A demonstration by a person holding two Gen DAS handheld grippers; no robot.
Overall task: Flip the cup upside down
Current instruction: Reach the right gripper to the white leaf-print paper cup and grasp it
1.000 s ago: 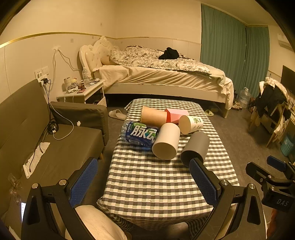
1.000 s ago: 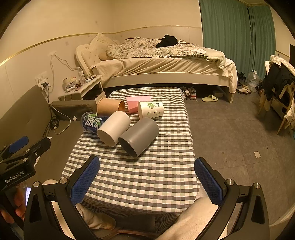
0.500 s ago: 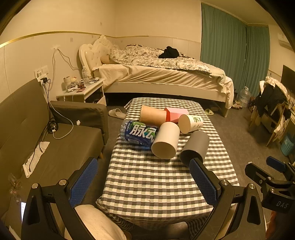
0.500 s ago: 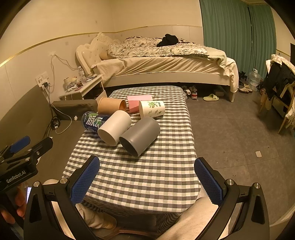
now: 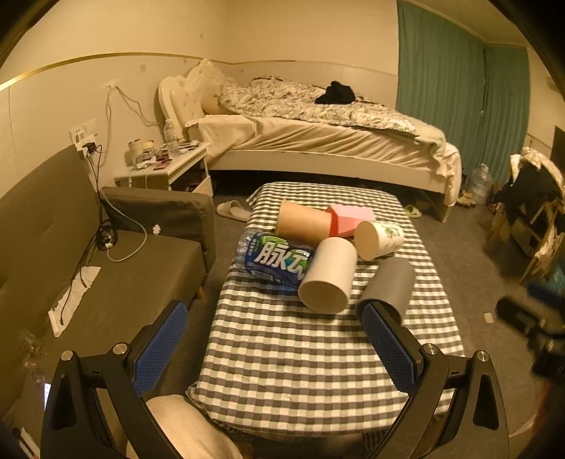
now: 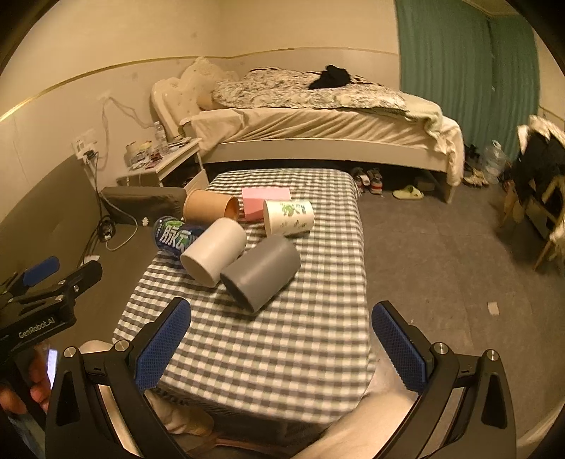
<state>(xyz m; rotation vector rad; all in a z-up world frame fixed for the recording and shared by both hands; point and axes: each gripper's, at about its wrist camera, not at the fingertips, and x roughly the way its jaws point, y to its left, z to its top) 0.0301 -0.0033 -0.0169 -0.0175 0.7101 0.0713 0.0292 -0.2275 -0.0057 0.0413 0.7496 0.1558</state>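
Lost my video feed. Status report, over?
Both tongs, left and right, open, empty, short of the cups. Grey plastic cup on its side, nearest. White cylindrical cup lies against it.

Dim, warm yellow light throughout. Cream walls (image 5: 282, 31) with a thin gold trim line. Unmade bed (image 5: 317, 123) along the far wall, tufted white headboard (image 5: 173, 102) at its left end. Teal curtains (image 5: 459, 106) at far right. Cluttered white nightstand (image 5: 166, 169) beside the bed. Dark sofa (image 5: 88, 268) on the left, cables trailing over it. Grey floor (image 6: 441, 254), slippers (image 6: 408, 192) near the bed. Clothes-draped chair (image 5: 529, 197) at right.
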